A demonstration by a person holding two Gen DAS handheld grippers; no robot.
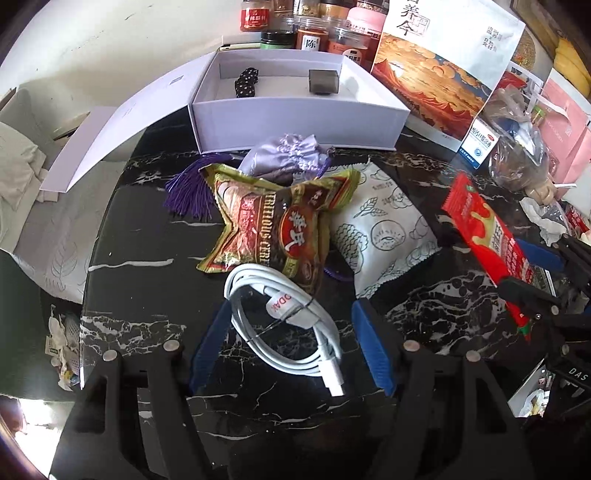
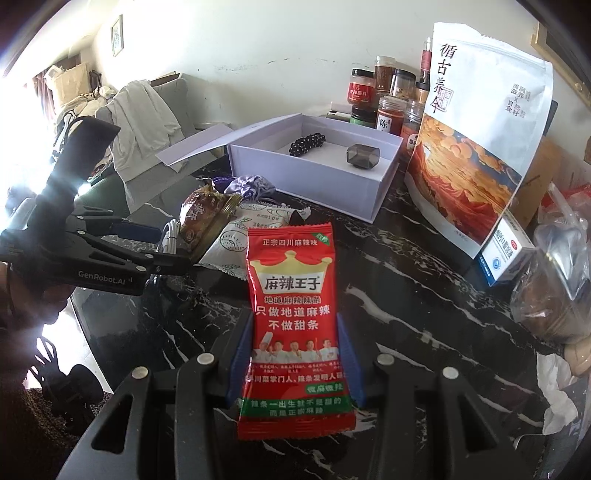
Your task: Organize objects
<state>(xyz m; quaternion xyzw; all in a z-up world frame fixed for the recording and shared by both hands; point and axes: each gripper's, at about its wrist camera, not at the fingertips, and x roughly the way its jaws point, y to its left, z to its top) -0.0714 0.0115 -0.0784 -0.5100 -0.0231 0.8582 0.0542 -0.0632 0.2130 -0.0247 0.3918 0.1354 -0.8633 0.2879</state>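
Black marble-pattern counter [image 2: 424, 273], white veins, glossy. Plain off-white wall [image 2: 258, 44] behind it, slightly scuffed. Small framed picture [image 2: 117, 35] hangs high at left. Grey armchair [image 2: 166, 96] beyond the counter's far edge, pale clothes [image 2: 142, 122] heaped over it. Strong daylight glare from the left; window itself washed out.

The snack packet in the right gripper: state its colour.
Red snack packet with a green bottom band; clearest in the right wrist view.

Harsh daylight blows out the left edges; glossy black marble tabletop [image 2: 424, 266] shows glare; fisheye corners darken.
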